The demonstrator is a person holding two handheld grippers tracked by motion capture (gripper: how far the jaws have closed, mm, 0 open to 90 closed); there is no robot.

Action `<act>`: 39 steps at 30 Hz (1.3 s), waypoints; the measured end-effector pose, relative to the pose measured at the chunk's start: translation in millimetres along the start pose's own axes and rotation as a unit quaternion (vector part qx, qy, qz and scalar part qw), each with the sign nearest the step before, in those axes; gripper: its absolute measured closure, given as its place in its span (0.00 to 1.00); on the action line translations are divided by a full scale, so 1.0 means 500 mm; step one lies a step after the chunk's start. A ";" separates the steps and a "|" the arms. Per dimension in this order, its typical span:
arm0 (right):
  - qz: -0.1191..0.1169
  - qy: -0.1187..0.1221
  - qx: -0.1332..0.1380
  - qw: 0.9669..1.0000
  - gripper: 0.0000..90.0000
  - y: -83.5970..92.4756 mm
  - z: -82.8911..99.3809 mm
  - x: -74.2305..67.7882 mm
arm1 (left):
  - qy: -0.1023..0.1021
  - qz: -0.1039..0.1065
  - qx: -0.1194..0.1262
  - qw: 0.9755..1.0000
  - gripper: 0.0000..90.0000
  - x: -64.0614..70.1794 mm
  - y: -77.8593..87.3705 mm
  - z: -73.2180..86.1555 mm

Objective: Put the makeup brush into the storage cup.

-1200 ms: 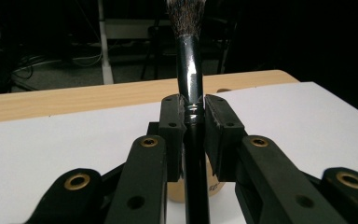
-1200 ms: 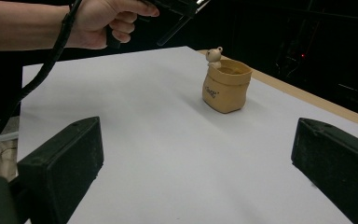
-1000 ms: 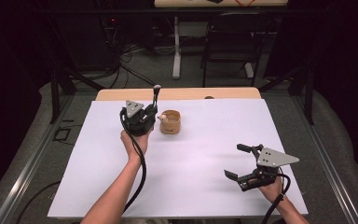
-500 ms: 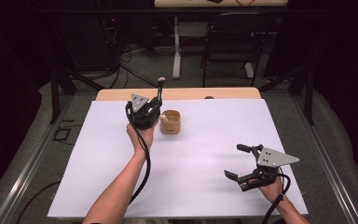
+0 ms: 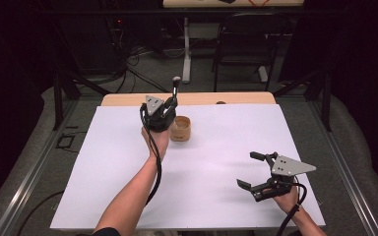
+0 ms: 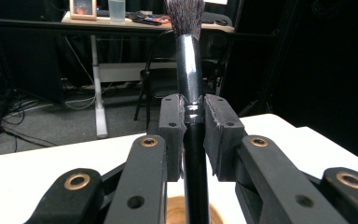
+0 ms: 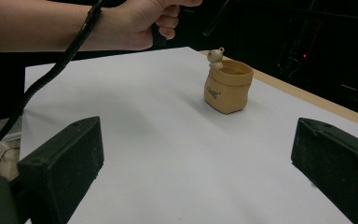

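Observation:
My left gripper [image 5: 169, 106] is shut on a brush [image 5: 175, 88] with a black handle, a silver ferrule and dark bristles pointing up. In the left gripper view the pads [image 6: 172, 126] clamp the brush [image 6: 189, 60] just below the ferrule. A small tan sack-shaped cup [image 5: 180, 129] stands on the white sheet directly right of that hand, and its rim [image 6: 172, 212] shows under the handle. Near the front right, my right gripper [image 5: 250, 169] stands open and holds nothing. The right gripper view has the cup [image 7: 227, 86] well ahead of the wide jaws, with a tiny bear figure on its rim.
A white sheet [image 5: 128, 196] covers the table, with a wooden strip [image 5: 246, 98] bare along the far edge. A black chair [image 5: 241, 49] and a desk leg stand on the floor beyond. The left gripper's cable runs along the forearm [image 5: 133, 191].
The left hand has carried the brush to the right and a little farther away, closer to the cup. The right gripper has stayed where it was.

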State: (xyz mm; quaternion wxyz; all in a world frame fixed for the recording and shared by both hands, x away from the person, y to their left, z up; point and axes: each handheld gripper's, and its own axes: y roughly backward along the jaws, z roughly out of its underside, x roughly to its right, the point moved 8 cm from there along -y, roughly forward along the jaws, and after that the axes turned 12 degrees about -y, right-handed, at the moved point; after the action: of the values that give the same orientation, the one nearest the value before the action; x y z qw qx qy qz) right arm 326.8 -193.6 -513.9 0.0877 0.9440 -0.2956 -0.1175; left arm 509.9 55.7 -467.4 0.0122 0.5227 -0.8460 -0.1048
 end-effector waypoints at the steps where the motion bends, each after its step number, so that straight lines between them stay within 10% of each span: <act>1: -0.001 -0.001 0.001 1.000 0.02 0.000 0.000 0.000 | -0.001 0.000 -0.002 1.000 0.86 0.002 -0.004 0.001; 39: -0.006 0.000 0.000 1.000 0.02 -0.001 0.000 -0.002 | -0.039 -0.009 -0.016 0.999 0.86 0.027 -0.095 0.059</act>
State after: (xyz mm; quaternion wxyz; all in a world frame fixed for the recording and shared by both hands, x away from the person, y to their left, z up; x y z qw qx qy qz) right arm 326.4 -192.8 -513.9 0.0867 0.9456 -0.2904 -0.1182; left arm 542.0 28.0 -506.5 -0.0130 0.5252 -0.8395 -0.1387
